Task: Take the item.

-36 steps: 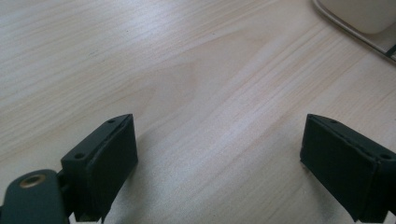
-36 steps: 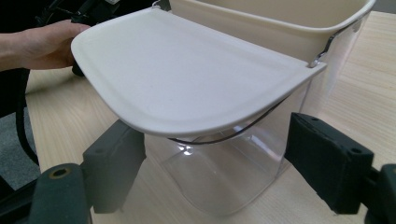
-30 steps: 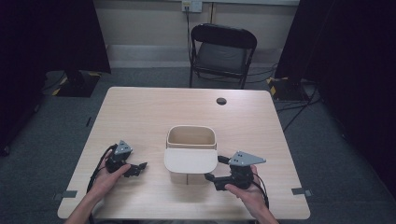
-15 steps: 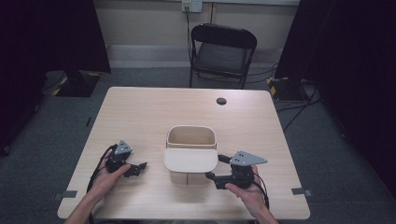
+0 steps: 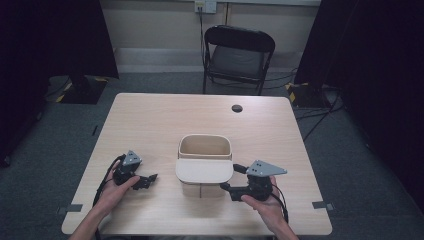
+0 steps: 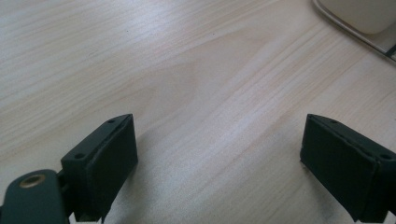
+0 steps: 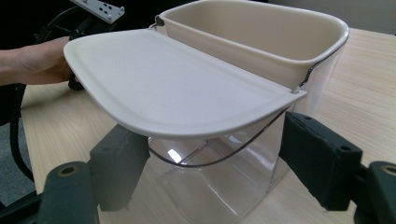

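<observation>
Resting low on a pale wooden table [image 5: 165,120], the person's two hands each hold a gripper in the high view. The left hand [image 5: 114,192] lies near the table's left front, its left gripper [image 5: 147,179] pointing right toward a bin [image 5: 205,150] and well apart from it, jaws spread. The right hand [image 5: 265,202] sits at the right front, and the right gripper [image 5: 231,180] reaches left with its jaws spread just beside the bin's front right corner, under the edge of the lid [image 5: 204,171]. The bin stands upright near the table's middle, its cream rim open at the back, while the lid juts flat toward the person. What the bin holds cannot be told from above. A chair [image 5: 239,57] stands beyond the far edge, and a small dark disc [image 5: 237,108] lies on the table near that edge.

From the left gripper view, the two black jaws stand wide apart over bare wood grain, with nothing between them. A corner of the bin [image 6: 359,14] shows at the upper right.

From the right gripper view, the jaws stand wide apart either side of the bin's clear lower wall [image 7: 224,172], not pressing it. The lid [image 7: 173,88] hangs level above them, hinged on a wire [image 7: 210,161] to the cream rim [image 7: 261,39]. The clear part looks empty. The left hand [image 7: 35,60] and its gripper show beyond the lid.
</observation>
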A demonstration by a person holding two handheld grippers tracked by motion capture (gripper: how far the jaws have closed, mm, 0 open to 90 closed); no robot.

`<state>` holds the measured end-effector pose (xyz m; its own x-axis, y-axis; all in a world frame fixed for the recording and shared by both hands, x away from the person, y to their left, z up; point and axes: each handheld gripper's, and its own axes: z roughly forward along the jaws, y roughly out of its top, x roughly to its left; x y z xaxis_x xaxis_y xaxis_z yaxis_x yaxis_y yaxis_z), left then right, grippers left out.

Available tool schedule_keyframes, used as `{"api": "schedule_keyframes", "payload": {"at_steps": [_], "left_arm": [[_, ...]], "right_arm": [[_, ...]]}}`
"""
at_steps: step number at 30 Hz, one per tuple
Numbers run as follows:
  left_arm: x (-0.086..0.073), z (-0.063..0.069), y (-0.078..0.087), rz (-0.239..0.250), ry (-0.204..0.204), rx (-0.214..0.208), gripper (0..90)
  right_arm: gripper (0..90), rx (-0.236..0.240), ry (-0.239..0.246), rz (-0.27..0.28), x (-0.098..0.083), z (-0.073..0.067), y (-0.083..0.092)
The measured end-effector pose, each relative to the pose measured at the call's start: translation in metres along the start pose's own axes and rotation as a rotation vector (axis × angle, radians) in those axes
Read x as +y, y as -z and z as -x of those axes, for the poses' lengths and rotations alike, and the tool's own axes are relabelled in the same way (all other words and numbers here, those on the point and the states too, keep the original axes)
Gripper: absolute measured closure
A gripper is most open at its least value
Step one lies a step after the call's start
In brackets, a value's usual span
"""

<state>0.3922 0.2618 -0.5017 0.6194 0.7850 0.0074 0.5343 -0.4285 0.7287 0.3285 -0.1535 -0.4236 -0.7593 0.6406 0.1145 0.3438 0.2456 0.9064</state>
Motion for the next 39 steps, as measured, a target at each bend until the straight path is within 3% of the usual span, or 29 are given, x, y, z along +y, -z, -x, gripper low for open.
{"api": "schedule_keyframes", "payload": {"at_steps": [38, 39], "left_arm": [[-0.0001, 0.0004, -0.0002, 0.003, 0.007, -0.001, 10.2], [0.0001, -0.0004, 0.0001, 0.0, -0.007, 0.002, 10.2]], "right_arm": [[25.7, 0.009, -0.005, -0.003, 0.0097, 0.0039, 0.0009], [25.4, 0.007, -0.002, -0.003, 0.01, 0.0041, 0.0005]]}}
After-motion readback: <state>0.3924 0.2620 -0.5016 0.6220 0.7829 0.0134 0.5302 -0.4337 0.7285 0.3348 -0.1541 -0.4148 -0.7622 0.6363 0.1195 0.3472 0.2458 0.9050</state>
